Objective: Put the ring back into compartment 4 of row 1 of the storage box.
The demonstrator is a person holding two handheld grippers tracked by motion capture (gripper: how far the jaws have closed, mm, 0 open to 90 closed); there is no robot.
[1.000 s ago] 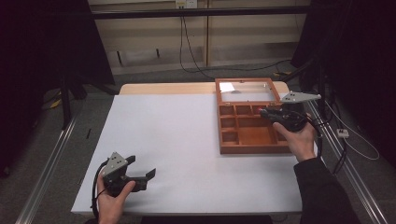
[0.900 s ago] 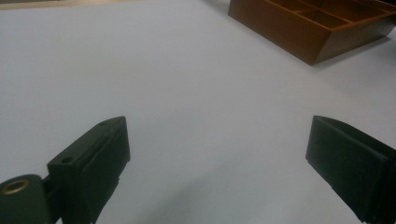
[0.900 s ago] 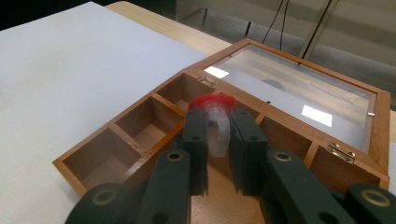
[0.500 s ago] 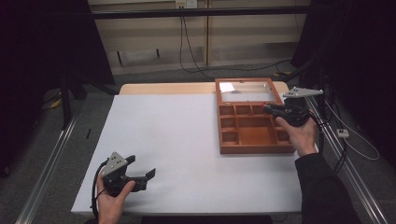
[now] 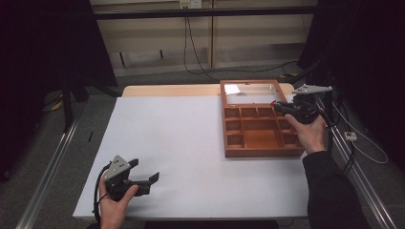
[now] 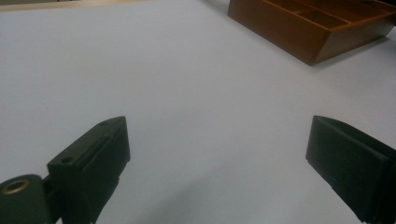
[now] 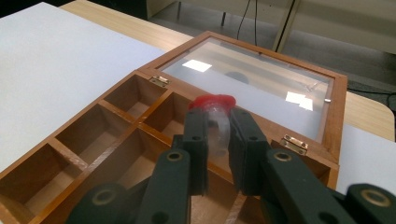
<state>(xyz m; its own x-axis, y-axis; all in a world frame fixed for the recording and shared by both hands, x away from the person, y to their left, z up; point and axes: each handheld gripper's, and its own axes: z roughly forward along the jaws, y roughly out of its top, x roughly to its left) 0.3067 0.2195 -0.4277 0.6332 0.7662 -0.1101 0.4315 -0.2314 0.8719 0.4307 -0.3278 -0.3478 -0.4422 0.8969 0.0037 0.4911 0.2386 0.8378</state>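
You've got a white surface (image 5: 191, 143) with a bare wooden strip (image 5: 167, 90) along its far edge. Beyond it, grey floor (image 5: 157, 76) with black cables (image 5: 200, 67) trailing down from a wall socket (image 5: 189, 4). A pale wall panel (image 5: 153, 38) runs behind a dark horizontal bar (image 5: 200, 13). Metal rails (image 5: 47, 176) flank the surface on both sides. A small white box (image 5: 351, 136) lies on the floor at right.

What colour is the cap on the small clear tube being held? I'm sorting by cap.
Red; the right gripper view shows it best.
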